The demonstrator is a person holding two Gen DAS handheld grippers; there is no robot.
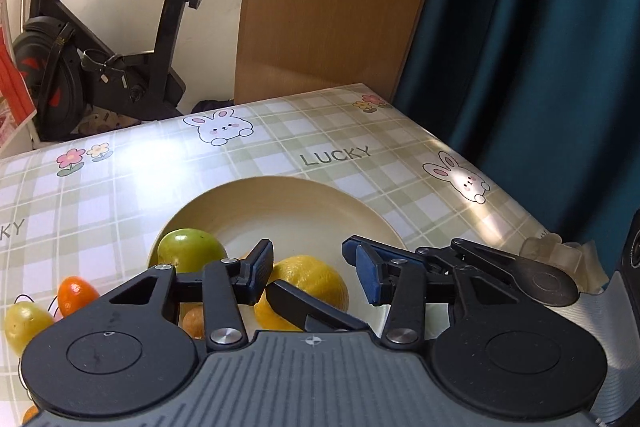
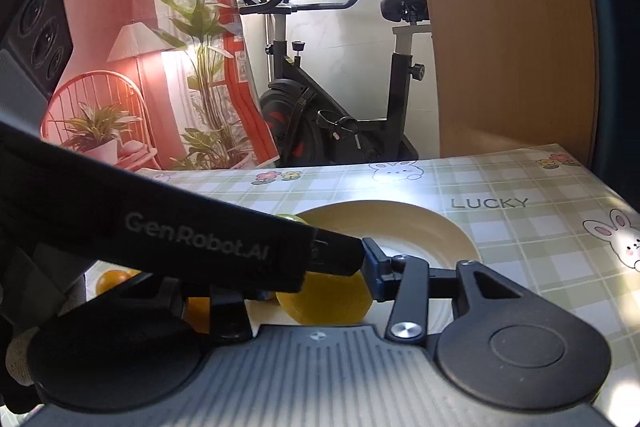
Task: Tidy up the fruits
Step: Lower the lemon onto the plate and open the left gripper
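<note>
The lemon (image 1: 308,287) lies on the plate (image 1: 280,199), long axis crosswise. Left gripper (image 1: 314,267) gapes around it, untouched; right gripper's (image 2: 320,291) grip is unclear.

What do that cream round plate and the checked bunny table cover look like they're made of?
The cream round plate looks like glazed ceramic, though it may be melamine: smooth, with a soft sheen along its rim. The checked bunny table cover looks like wipe-clean vinyl or oilcloth: printed pattern, bright window glare, flat and uncreased.
</note>
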